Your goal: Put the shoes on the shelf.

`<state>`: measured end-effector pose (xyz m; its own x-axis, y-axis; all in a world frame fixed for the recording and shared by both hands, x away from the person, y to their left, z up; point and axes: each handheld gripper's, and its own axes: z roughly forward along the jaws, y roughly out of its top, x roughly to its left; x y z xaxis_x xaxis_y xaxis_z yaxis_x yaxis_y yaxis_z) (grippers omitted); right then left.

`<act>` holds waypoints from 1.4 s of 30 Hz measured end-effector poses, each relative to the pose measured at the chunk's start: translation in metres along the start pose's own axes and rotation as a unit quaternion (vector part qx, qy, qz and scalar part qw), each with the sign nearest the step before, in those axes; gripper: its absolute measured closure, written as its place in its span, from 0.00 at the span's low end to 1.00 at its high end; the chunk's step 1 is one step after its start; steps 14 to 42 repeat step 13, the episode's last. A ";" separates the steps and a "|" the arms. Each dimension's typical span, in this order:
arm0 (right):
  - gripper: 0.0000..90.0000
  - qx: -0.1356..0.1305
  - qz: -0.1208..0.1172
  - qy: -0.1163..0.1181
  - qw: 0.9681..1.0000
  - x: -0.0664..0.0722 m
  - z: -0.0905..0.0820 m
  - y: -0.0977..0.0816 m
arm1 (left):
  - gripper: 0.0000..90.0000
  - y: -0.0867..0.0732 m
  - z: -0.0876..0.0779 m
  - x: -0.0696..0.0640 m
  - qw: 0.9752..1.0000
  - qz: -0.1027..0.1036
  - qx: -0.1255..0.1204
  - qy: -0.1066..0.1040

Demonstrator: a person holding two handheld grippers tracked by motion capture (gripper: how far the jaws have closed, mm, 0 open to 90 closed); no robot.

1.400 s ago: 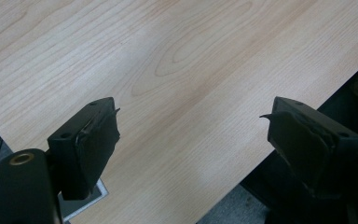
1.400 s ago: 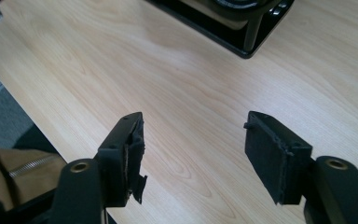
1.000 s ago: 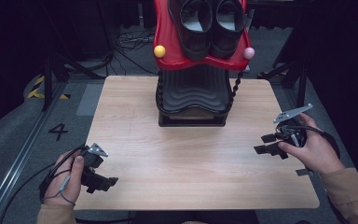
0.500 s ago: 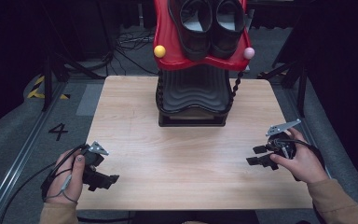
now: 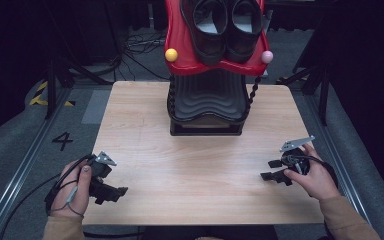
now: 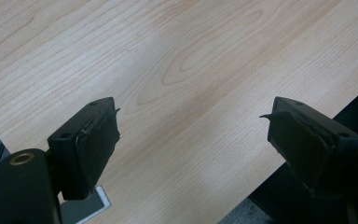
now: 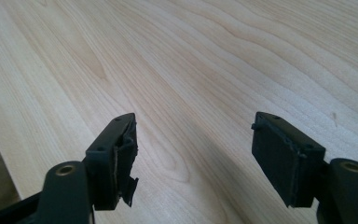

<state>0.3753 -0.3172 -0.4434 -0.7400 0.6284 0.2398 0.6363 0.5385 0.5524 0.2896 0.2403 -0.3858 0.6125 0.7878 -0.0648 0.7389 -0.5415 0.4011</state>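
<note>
A pair of black shoes (image 5: pixel 227 22) rests in a red tray (image 5: pixel 180 55) on top of a black ribbed stand (image 5: pixel 207 102) at the back middle of the wooden table (image 5: pixel 195 165). My left gripper (image 5: pixel 119 192) lies at the table's front left corner, open and empty; its jaws stand wide over bare wood in the left gripper view (image 6: pixel 193 135). My right gripper (image 5: pixel 270 170) sits low over the front right of the table, its jaws having just been opening, with nothing between them (image 7: pixel 193 149).
A yellow ball (image 5: pixel 171 54) and a pink ball (image 5: pixel 266 56) sit at the red tray's front corners. A black beaded cord (image 5: pixel 252 92) hangs beside the stand. Grey floor with a rail and a painted "4" (image 5: pixel 62 141) lies left of the table.
My right gripper has come down toward the table at the front right and its jaws have spread wider. The left gripper has stayed put.
</note>
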 end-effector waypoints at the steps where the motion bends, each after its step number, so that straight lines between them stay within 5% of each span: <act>1: 0.36 -0.002 0.002 0.000 1.000 -0.001 0.001 -0.001 | 0.19 0.000 0.000 0.000 1.000 -0.001 0.000 0.000; 5: 0.36 -0.021 0.013 -0.010 1.000 -0.005 0.006 -0.005 | 0.19 0.000 0.001 0.000 1.000 -0.001 0.002 -0.004; 42: 0.36 -0.010 0.022 -0.017 1.000 -0.009 0.010 -0.012 | 0.19 0.001 0.002 0.001 1.000 -0.003 0.000 -0.005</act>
